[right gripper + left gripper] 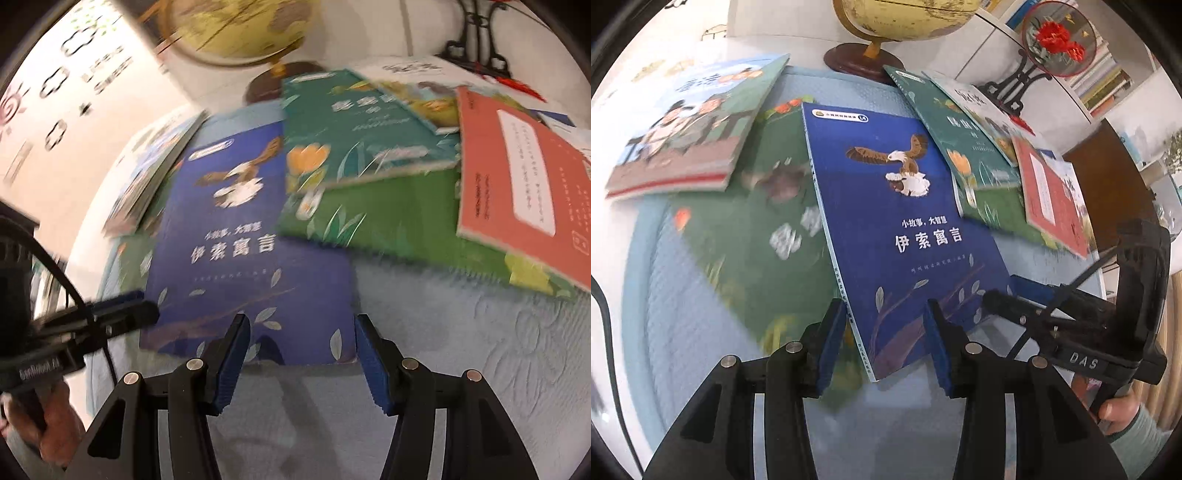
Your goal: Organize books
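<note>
A blue book with an eagle on its cover (897, 221) (243, 251) lies tilted on a light blue mat (683, 314), partly over a green book (750, 221). My left gripper (884, 336) is open. The blue book's near corner sits between its pads; the left pad is by the spine and the right finger crosses the cover. My right gripper (301, 354) is open and straddles that book's near edge without pressing it. Each gripper shows in the other's view: the right gripper (1004, 291) at the book's right edge, the left gripper (140, 306) at its left edge.
Several more books lie scattered on the mat: an illustrated book (694, 125) at the left, a teal book (362, 125) over a green book (388, 221), and an orange book (517, 184) at the right. A globe (897, 22) and a round flower ornament (1058, 37) stand behind.
</note>
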A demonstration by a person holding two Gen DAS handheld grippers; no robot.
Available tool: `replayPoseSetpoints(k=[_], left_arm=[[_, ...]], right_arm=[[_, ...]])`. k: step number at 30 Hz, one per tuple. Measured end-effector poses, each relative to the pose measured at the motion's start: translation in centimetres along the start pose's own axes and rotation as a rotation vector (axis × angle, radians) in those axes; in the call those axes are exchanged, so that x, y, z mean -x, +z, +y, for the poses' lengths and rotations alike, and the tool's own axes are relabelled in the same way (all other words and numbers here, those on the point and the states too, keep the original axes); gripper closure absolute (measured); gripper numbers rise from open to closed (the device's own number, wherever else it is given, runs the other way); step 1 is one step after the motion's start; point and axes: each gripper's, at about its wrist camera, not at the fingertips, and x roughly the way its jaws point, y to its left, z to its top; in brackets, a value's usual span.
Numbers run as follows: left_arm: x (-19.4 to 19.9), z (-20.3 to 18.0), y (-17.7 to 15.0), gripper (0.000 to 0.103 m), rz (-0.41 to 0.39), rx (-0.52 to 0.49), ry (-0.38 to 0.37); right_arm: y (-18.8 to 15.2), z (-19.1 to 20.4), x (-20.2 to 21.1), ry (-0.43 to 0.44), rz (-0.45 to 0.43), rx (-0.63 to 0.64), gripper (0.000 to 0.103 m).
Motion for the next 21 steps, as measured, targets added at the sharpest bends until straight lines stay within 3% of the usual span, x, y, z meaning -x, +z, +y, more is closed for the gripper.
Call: replayPoseSetpoints(k=[6, 11, 17, 21], left_arm=[[0.7, -3.1, -7.1, 0.064, 0.101, -0.007, 0.025], [-0.4, -8.5, -11.9, 0.064, 0.166, -0.054, -0.024], [-3.3, -16.1, -12.6, 0.064, 0.175, -0.123, -0.116], [-5.6, -17.9, -11.6, 0.066, 0.19, -0.099, -0.048]], right_arm=[[-7.0, -0.1, 2.8, 0.051, 0.084, 0.05, 0.046], [-12.3, -4.4, 7.4, 0.048, 0.104, -0.003, 0.046], [-16.0, -10.7, 12.4, -0.041, 0.085, -0.047, 0.047], [-17.1, -15.9, 13.4, -0.074, 0.06, -0.155, 0.052]])
